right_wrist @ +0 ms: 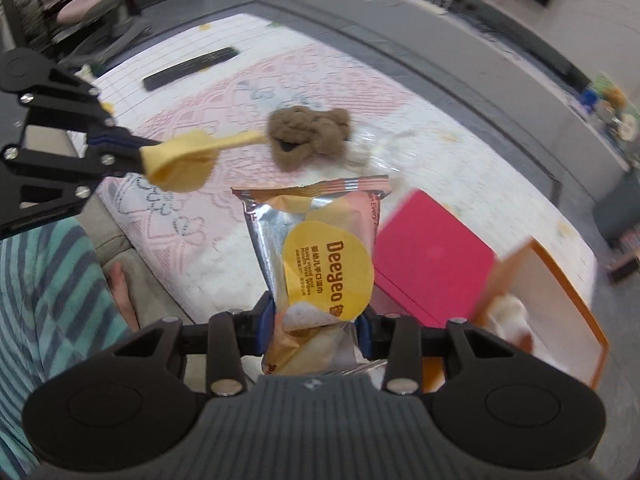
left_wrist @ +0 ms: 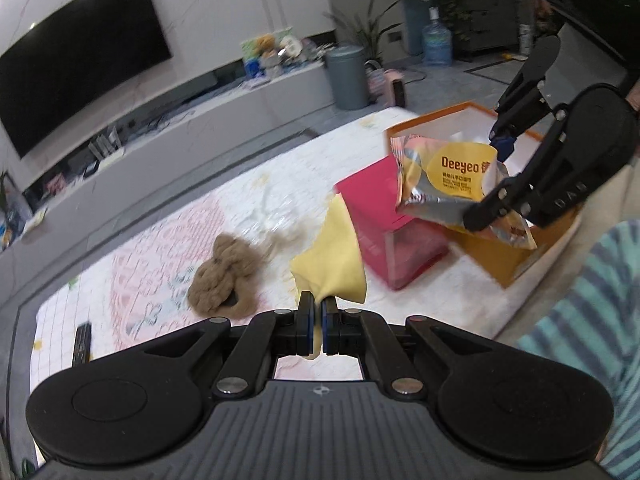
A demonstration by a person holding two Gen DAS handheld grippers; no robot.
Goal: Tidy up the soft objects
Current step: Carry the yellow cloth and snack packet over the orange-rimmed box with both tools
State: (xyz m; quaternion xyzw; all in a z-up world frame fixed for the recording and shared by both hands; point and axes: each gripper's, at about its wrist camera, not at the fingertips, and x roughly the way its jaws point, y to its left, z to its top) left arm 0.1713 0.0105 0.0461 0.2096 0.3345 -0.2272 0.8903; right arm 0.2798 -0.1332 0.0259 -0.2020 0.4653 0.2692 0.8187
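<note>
My left gripper (left_wrist: pixel 316 312) is shut on a yellow cloth (left_wrist: pixel 336 256), which hangs in the air above the patterned mat; the same cloth (right_wrist: pixel 184 160) shows at the left of the right wrist view, pinched by the left gripper (right_wrist: pixel 138 156). My right gripper (right_wrist: pixel 316 320) is shut on a silver and yellow wet-wipes pack (right_wrist: pixel 320 256), held above the pink box (right_wrist: pixel 432 264). In the left wrist view the wet-wipes pack (left_wrist: pixel 448 180) hangs over the orange box (left_wrist: pixel 516 256), with the right gripper (left_wrist: pixel 486 182) gripping it. A brown knitted item (left_wrist: pixel 224 272) lies on the mat.
A pink box (left_wrist: pixel 380 216) and an open orange box (right_wrist: pixel 560 300) stand side by side on the white and pink mat (left_wrist: pixel 152 264). A black remote (right_wrist: pixel 192 68) lies at the mat's far side. A person's striped sleeve (left_wrist: pixel 592 328) is close by. A grey bin (left_wrist: pixel 346 76) stands beyond.
</note>
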